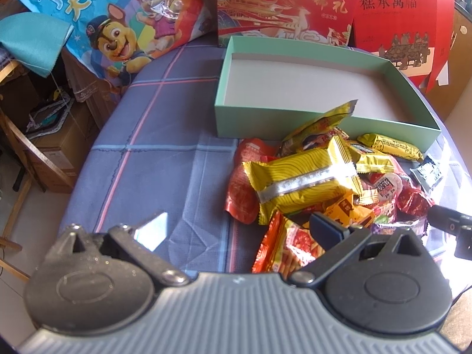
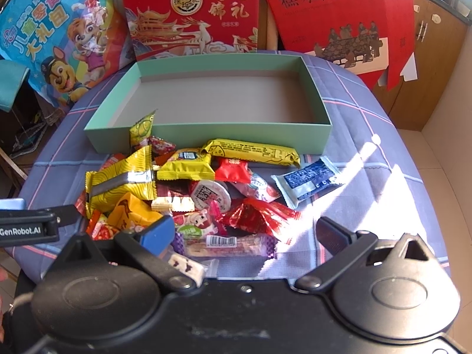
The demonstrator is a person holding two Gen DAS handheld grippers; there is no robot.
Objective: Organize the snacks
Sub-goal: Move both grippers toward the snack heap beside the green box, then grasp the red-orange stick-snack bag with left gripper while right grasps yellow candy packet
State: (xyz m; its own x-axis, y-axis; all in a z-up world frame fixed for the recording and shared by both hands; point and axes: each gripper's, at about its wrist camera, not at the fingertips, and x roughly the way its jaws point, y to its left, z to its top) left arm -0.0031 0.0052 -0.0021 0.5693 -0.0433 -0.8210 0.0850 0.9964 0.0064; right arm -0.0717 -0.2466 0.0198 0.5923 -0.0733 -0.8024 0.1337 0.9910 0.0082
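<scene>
A pile of wrapped snacks (image 1: 321,183) (image 2: 188,188) lies on the blue plaid cloth in front of an empty mint-green box (image 1: 324,119) (image 2: 206,137). A big yellow packet (image 1: 301,184) (image 2: 118,184) lies on top at the pile's left. A long yellow bar (image 2: 253,152) and a blue-white packet (image 2: 306,181) lie nearer the box. My left gripper (image 1: 239,230) is open and empty, low at the pile's near left edge. My right gripper (image 2: 244,233) is open and empty, over the pile's near edge.
A cartoon-dog snack bag (image 1: 118,20) (image 2: 59,41) and two red gift bags (image 1: 283,6) (image 2: 336,14) stand behind the box. Cardboard boxes and wooden furniture (image 1: 44,147) sit off the table's left. The left gripper's side shows in the right wrist view (image 2: 29,227).
</scene>
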